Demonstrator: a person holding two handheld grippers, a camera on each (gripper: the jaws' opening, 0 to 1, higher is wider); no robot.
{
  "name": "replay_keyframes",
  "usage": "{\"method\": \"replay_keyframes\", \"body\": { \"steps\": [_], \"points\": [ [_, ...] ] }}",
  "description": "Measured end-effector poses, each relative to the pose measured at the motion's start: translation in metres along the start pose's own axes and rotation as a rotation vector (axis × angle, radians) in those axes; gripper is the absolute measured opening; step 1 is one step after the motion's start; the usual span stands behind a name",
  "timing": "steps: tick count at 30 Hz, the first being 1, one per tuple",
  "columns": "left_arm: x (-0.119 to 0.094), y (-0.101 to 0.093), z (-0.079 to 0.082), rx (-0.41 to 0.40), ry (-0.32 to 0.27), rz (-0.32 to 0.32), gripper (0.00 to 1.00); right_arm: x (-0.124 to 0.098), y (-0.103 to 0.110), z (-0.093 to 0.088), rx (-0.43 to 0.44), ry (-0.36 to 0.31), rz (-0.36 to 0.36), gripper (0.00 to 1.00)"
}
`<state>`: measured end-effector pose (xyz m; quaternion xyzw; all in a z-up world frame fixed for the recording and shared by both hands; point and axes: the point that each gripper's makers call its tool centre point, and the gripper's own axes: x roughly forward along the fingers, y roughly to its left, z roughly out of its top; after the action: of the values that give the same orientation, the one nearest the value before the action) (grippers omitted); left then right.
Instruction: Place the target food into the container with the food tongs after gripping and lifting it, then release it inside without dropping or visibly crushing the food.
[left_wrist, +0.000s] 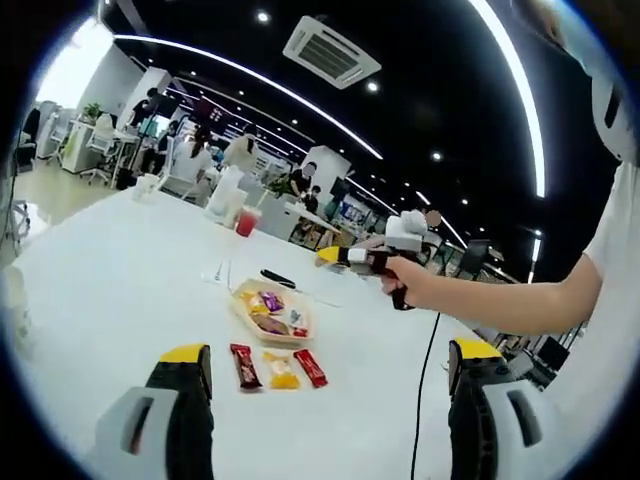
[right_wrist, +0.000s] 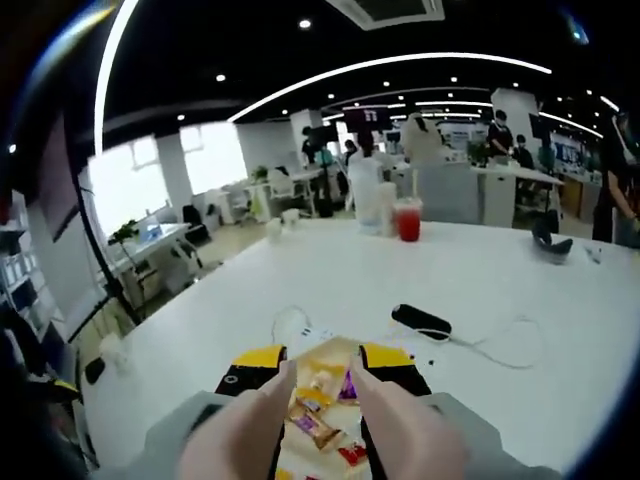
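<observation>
**Some snacks already in the tray, three still on the bench**

In the left gripper view a shallow tray (left_wrist: 272, 312) sits on the white bench (left_wrist: 120, 270) and holds several wrapped snacks, purple, orange and red ones among them. Just in front of it, on the bare bench, lie three more in a row: a dark red bar (left_wrist: 244, 366), a yellow packet (left_wrist: 281, 371) and a red bar (left_wrist: 310, 367). Judging by this, part of the loading looks done and these three look to be what is left, though which one counts as the target cannot be told.

The left gripper (left_wrist: 330, 375) hangs above the bench with its fingers wide apart and nothing between them. No food tongs can be made out in either view.

The right gripper (left_wrist: 352, 257), held in a person's hand (left_wrist: 412, 278), hovers beyond the tray in the left gripper view. In the right gripper view it (right_wrist: 322, 362) looks down on the tray's contents (right_wrist: 318, 410), its yellow-tipped fingers set a little apart with snacks visible through the gap; nothing appears clamped, and no snack is lifted.

Farther back stand a red drink cup (right_wrist: 407, 220), a black device (right_wrist: 421, 321) with a white cable (right_wrist: 500, 350), and people at desks.

So no grip, lift or release is under way; the remaining pieces have yet to be picked up and set inside.
</observation>
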<state>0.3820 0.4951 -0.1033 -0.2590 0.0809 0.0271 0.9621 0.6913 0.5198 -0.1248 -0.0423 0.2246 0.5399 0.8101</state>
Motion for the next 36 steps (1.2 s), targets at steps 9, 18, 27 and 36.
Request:
{"method": "replay_keyframes", "body": {
  "steps": [9,18,27,36],
  "points": [
    [0.002,-0.007,0.007,0.029,-0.009,-0.006,0.99,-0.015,-0.001,-0.018,0.073,0.009,-0.018,0.28],
    [0.004,-0.019,0.011,0.073,0.002,-0.011,0.99,-0.030,0.003,-0.029,0.129,0.010,-0.001,0.28],
    [0.007,-0.020,0.014,0.101,0.010,0.003,0.99,-0.039,0.008,-0.043,0.130,-0.005,0.015,0.28],
    [0.013,-0.027,0.010,0.129,0.038,0.030,0.99,-0.040,0.006,-0.070,0.171,0.015,0.033,0.28]
  ]
}}
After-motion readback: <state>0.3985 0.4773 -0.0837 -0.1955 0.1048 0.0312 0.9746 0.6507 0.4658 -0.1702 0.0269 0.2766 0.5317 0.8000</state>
